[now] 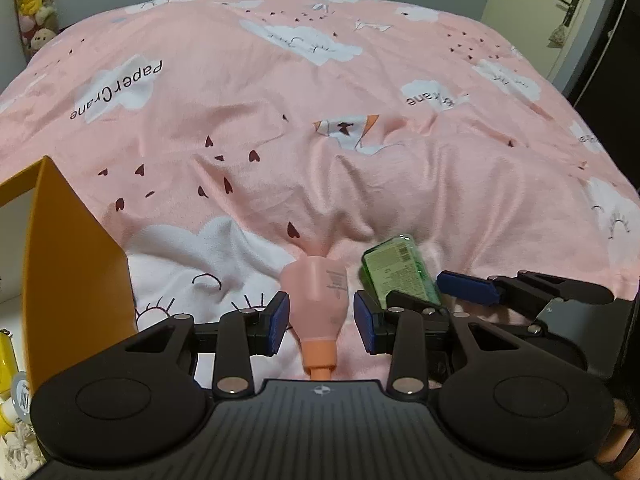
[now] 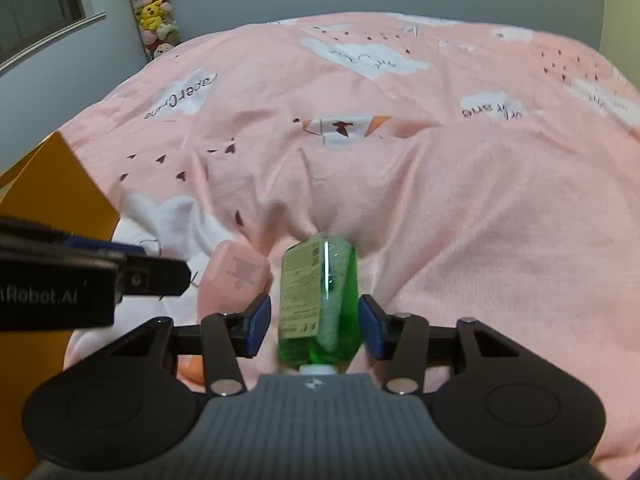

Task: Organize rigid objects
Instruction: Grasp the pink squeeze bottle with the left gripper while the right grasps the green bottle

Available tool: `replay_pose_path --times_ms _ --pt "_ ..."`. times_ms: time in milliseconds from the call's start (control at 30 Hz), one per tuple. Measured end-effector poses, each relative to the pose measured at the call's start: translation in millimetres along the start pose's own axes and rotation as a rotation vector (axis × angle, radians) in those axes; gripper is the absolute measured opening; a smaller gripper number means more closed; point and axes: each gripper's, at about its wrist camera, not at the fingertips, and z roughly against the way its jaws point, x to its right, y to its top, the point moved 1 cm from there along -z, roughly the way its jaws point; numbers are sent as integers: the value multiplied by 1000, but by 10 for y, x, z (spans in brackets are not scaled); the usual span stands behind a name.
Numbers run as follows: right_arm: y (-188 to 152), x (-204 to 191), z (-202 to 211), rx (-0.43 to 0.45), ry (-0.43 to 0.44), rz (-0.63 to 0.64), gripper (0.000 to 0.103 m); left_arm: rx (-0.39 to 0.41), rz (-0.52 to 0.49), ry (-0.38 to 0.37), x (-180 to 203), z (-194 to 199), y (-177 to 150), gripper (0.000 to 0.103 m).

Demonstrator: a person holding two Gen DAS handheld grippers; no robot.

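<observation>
A pink bottle [image 1: 322,304] with an orange cap lies on the pink bedsheet, between the blue pads of my left gripper [image 1: 322,322]. The jaws are open, with gaps on both sides of the bottle. A green bottle [image 2: 318,300] with a white cap lies between the pads of my right gripper [image 2: 314,326]; the jaws are open around it, with a narrow gap on each side. The green bottle [image 1: 396,270] and the right gripper [image 1: 476,288] also show in the left wrist view. The pink bottle [image 2: 236,276] lies left of the green one in the right wrist view.
A yellow box [image 1: 68,264] with an upright flap stands at the left and holds small yellow and white items [image 1: 8,364]; it also shows in the right wrist view [image 2: 52,184]. The wrinkled bedsheet [image 1: 320,120] spreads ahead. Plush toys [image 2: 154,12] stand at the far wall.
</observation>
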Motion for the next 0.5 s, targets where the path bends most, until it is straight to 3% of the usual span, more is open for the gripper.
replay_pose_path --times_ms 367,500 --pt "-9 246 -295 -39 106 -106 48 -32 -3 26 -18 -276 5 44" --pt "-39 244 -329 -32 140 -120 43 -35 -7 47 -37 -321 0 44"
